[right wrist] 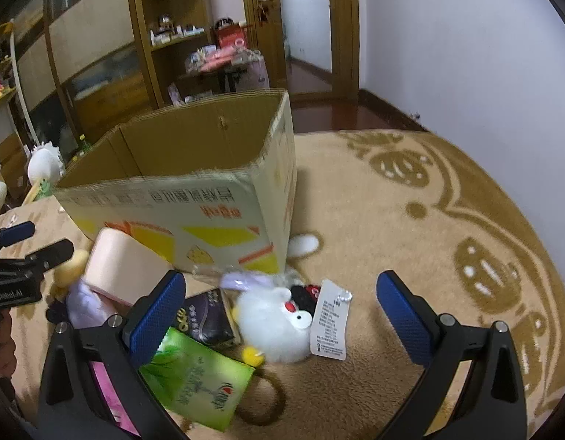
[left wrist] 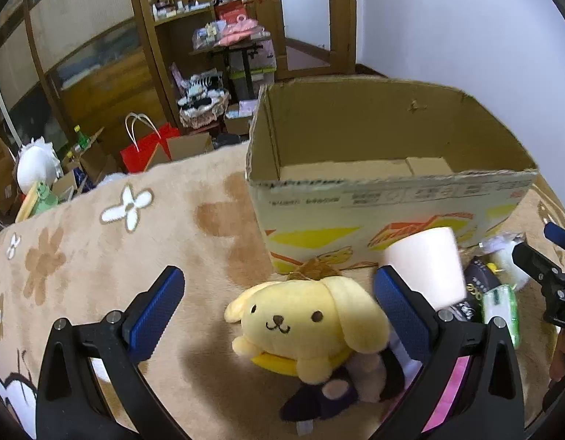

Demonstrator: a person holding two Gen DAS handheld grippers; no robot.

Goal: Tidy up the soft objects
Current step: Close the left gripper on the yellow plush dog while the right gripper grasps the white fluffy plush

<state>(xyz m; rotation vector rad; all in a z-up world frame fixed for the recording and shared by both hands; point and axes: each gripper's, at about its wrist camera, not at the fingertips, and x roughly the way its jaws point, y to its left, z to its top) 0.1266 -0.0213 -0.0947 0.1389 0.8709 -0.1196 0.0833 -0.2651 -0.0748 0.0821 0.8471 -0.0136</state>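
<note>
A yellow dog plush (left wrist: 304, 326) lies on the beige rug, on top of a dark purple plush (left wrist: 319, 396). My left gripper (left wrist: 279, 315) is open around the dog plush, its blue pads apart from it. An open cardboard box (left wrist: 385, 198) stands just behind; it also shows in the right wrist view (right wrist: 194, 198). My right gripper (right wrist: 282, 315) is open over a white chicken plush (right wrist: 275, 322) with a paper tag (right wrist: 330, 321). A pink roll (right wrist: 125, 271) leans at the box front.
A green packet (right wrist: 198, 377) and a black packet (right wrist: 205, 317) lie beside the white plush. A pink item (right wrist: 110, 396) sits under my right gripper's left finger. Shelves, a red bag (left wrist: 147, 150) and clutter stand beyond the rug's far edge.
</note>
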